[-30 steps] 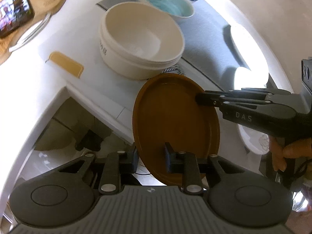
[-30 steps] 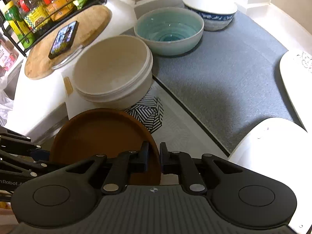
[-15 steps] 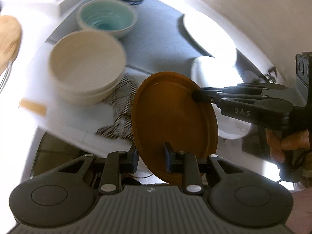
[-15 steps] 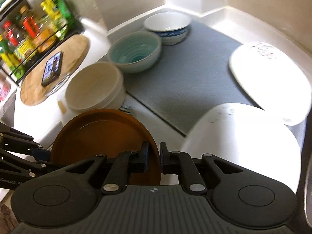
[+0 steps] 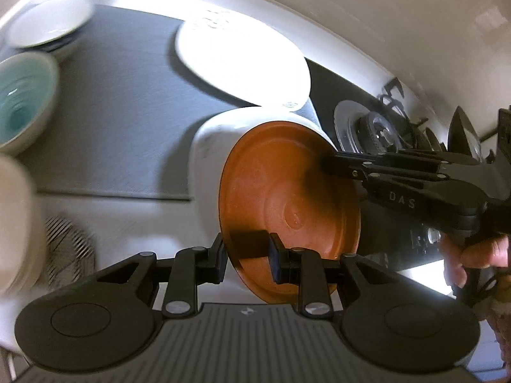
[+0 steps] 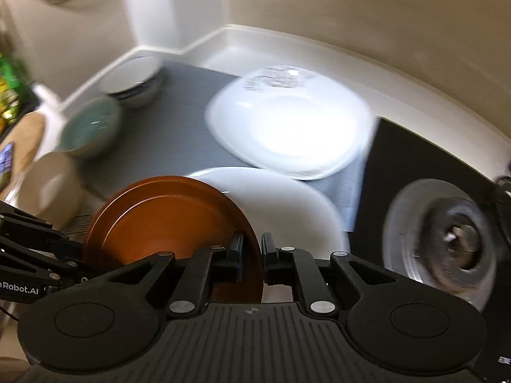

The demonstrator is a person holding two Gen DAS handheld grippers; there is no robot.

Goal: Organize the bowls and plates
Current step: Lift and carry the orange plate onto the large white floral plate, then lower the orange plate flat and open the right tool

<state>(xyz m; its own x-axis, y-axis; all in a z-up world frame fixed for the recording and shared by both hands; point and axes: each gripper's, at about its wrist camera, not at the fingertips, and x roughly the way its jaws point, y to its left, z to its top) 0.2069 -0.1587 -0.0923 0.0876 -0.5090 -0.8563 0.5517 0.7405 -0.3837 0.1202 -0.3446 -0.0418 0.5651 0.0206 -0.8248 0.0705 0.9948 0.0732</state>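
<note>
Plates first: square white plate (image 6: 287, 131) flat on grey mat (image 5: 121, 121), far side of bench (image 6: 242, 44), one corner hanging over black stovetop (image 6: 424, 159). Round white plate (image 6: 287, 204) lies just in front of it, partly on the mat. Brown plate (image 5: 287, 204) is off the bench, tilted nearly on edge, held above the round white plate. Left hand-held gripper (image 5: 247, 257) is closed on the brown plate's near rim, one finger each side. Right hand-held gripper (image 6: 252, 257) is clamped on the opposite rim, fingers nearly together with the plate edge between them. Both views blurred. Bowls sit in a row along the mat's left: cream bowl (image 6: 48, 188) nearest and off the mat, teal bowl (image 6: 89, 127) next, white bowl with blue outside (image 6: 134, 79) in the far corner. Stove burner (image 6: 447, 242) right of the round white plate. Striped cloth (image 5: 70, 249) beside the cream bowl.
</note>
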